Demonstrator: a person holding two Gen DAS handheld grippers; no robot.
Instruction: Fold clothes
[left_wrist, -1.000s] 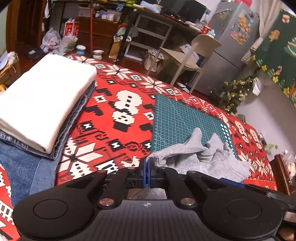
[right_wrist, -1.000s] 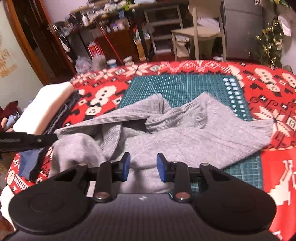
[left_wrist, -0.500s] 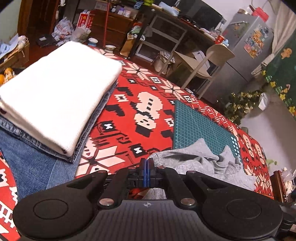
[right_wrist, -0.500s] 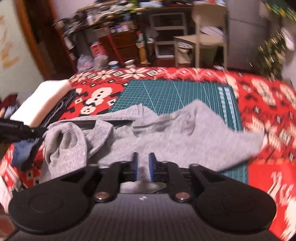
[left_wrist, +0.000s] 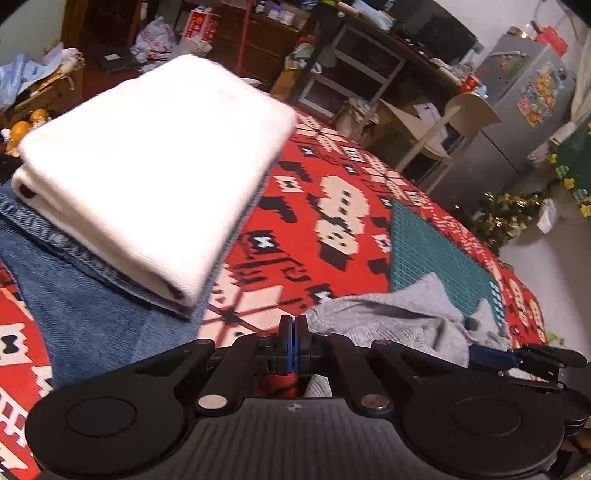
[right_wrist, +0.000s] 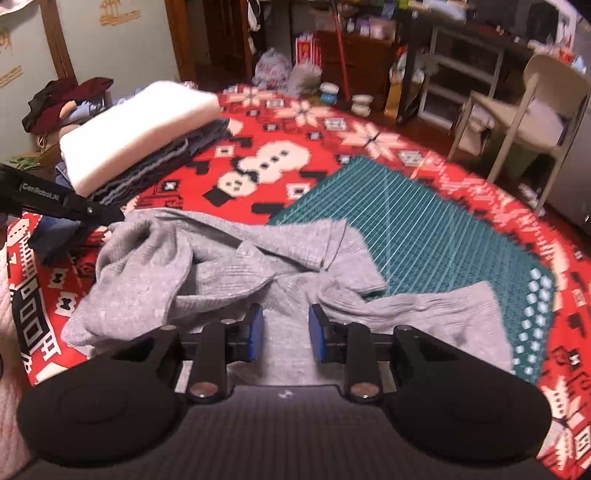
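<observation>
A crumpled grey sweater (right_wrist: 229, 280) lies half on the green cutting mat (right_wrist: 424, 229) and half on the red patterned tablecloth (right_wrist: 280, 122). My left gripper (left_wrist: 293, 332) is shut, its blue pads pressed together at the sweater's (left_wrist: 406, 321) left edge. In the right wrist view the left gripper's tip (right_wrist: 114, 216) meets that raised corner. My right gripper (right_wrist: 286, 338) hangs over the sweater's near hem. Its jaws are opening, with fabric below them but none pinched.
A folded white cloth (left_wrist: 147, 166) sits on folded blue jeans (left_wrist: 74, 314) at the table's left side. Beyond the table's far edge stand a beige chair (right_wrist: 535, 103), shelves, a fridge (left_wrist: 524, 110) and floor clutter.
My left gripper moved toward the folded stack, dragging the sweater's left corner along and bunching it. My right gripper narrowed, then widened again, and rolled.
</observation>
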